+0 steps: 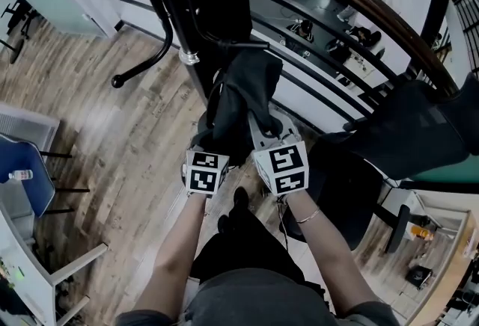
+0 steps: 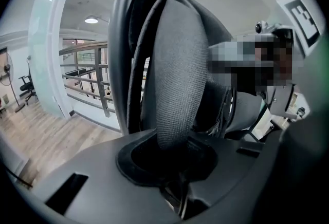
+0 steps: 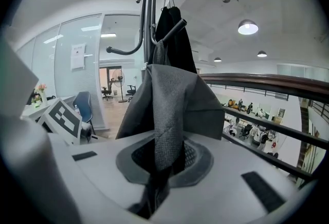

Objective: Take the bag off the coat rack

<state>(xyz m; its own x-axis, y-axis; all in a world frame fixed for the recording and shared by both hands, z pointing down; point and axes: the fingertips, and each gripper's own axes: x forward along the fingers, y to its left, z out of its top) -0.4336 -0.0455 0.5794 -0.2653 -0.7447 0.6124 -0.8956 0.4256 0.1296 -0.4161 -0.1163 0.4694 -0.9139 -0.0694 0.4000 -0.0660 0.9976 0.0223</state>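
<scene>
The bag (image 1: 251, 89) hangs from a peg of the coat rack (image 1: 188, 55), close against its pole. The left hand-held gripper (image 2: 175, 164) and the right hand-held gripper (image 3: 157, 166) each pinch a fold of its grey cloth, side by side, probably so the two together can lift it clear of the peg

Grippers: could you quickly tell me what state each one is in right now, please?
Left gripper: closed on the bag.
Right gripper: closed on the bag too.
</scene>
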